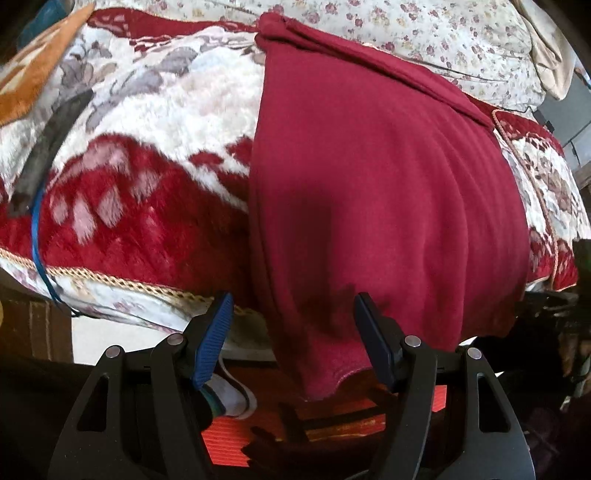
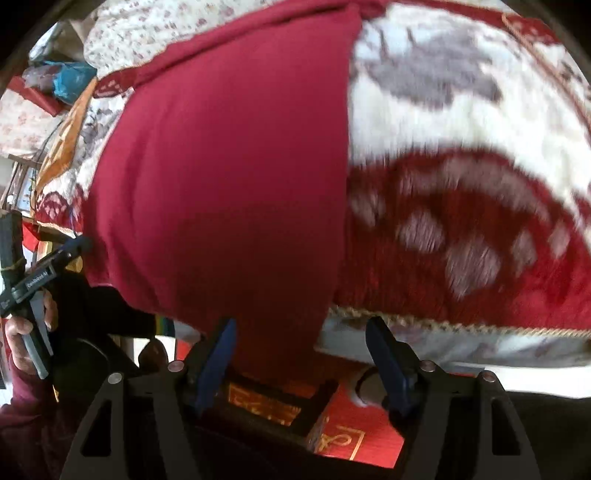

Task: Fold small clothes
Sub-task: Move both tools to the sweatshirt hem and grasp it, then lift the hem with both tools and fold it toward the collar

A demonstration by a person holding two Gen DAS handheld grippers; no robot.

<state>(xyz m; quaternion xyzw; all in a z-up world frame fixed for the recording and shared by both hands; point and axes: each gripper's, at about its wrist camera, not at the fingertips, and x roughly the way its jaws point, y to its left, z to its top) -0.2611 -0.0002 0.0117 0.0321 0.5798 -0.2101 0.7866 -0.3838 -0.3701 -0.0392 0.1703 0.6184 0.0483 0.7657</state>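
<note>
A dark red garment point(image 1: 369, 177) lies lengthwise on the bed, its near end hanging over the bed's front edge. It also shows in the right wrist view point(image 2: 229, 177). My left gripper point(image 1: 291, 325) is open, its blue pads point(image 1: 212, 339) on either side of the garment's hanging left corner, not closed on it. My right gripper point(image 2: 301, 343) is open around the garment's hanging right corner. The other hand-held gripper point(image 2: 33, 273) shows at the left of the right wrist view.
The bed carries a plush red and white floral blanket point(image 1: 147, 147) with a gold trimmed edge point(image 2: 461, 325). A floral quilt point(image 1: 424, 33) lies at the back. An orange cushion point(image 1: 26, 85) sits at far left. Red boxes point(image 2: 347, 435) lie on the floor below.
</note>
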